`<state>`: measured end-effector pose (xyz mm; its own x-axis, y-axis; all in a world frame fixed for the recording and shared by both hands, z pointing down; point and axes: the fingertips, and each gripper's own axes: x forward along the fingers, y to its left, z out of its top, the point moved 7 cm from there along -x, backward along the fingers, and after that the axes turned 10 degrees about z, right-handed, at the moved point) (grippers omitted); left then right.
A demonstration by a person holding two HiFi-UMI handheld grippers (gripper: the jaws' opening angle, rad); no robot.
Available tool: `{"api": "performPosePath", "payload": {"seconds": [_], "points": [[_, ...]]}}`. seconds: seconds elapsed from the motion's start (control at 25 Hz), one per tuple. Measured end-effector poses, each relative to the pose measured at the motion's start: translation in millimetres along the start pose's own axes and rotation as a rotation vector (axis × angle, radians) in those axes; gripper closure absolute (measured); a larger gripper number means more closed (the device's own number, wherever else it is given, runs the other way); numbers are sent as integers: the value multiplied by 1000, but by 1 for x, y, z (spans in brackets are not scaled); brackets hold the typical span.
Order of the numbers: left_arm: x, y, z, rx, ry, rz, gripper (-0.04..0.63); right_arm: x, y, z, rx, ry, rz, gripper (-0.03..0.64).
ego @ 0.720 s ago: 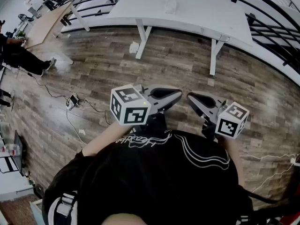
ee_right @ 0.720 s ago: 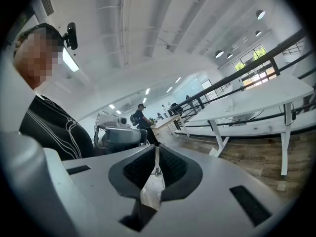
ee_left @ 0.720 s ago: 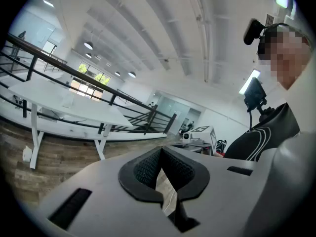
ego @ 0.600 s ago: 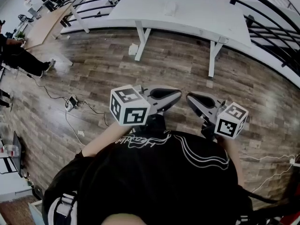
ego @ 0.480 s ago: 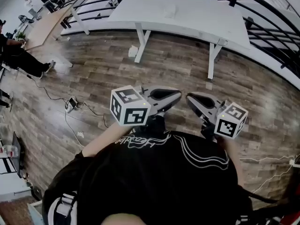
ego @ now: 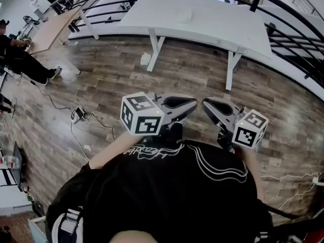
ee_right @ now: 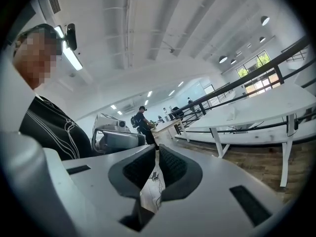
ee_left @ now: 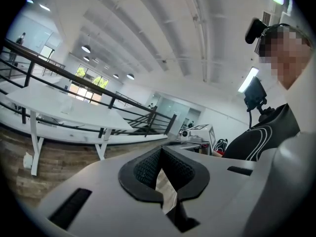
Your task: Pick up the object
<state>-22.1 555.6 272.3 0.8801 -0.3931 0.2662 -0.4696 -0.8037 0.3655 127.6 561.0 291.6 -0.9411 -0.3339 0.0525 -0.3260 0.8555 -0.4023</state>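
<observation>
Both tongs were held close in front of the person's black shirt (ego: pixel 177 196), side by side and nearly touching at the tips, above the wooden floor (ego: pixel 126 80). The left tongs (ego: pixel 195 101) were pressed together with nothing between them; their own view showed the ribbed pads (ee_left: pixel 148 168) meeting at the tip (ee_left: pixel 160 149). The right tongs (ego: pixel 204 103) were likewise pressed together and empty, their pads (ee_right: pixel 170 166) touching at the tip (ee_right: pixel 157 149).

The small pale object (ego: pixel 184 15) lay on the white table (ego: pixel 217 27), well ahead of both tongs and slightly nearer the left pair's line; it was too small to make out further. A black railing (ego: pixel 283 14) ran behind the table. On the floor between the tongs and the table, a white item (ego: pixel 146 58) sat against a table leg, and a cable with a plug block (ego: pixel 78 110) trailed off to the left of the left tongs.
</observation>
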Motion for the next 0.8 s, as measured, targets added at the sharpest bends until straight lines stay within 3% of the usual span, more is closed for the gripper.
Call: {"api": "performPosePath", "payload": {"seconds": [0.44,0.8], "points": [[38,62,24,-23,-2,-26,588,21,-71,17,37,-15,-11,586],[71,182,63,-81,19,-51,588,82,-175,49,99,-9,-43,586]]}}
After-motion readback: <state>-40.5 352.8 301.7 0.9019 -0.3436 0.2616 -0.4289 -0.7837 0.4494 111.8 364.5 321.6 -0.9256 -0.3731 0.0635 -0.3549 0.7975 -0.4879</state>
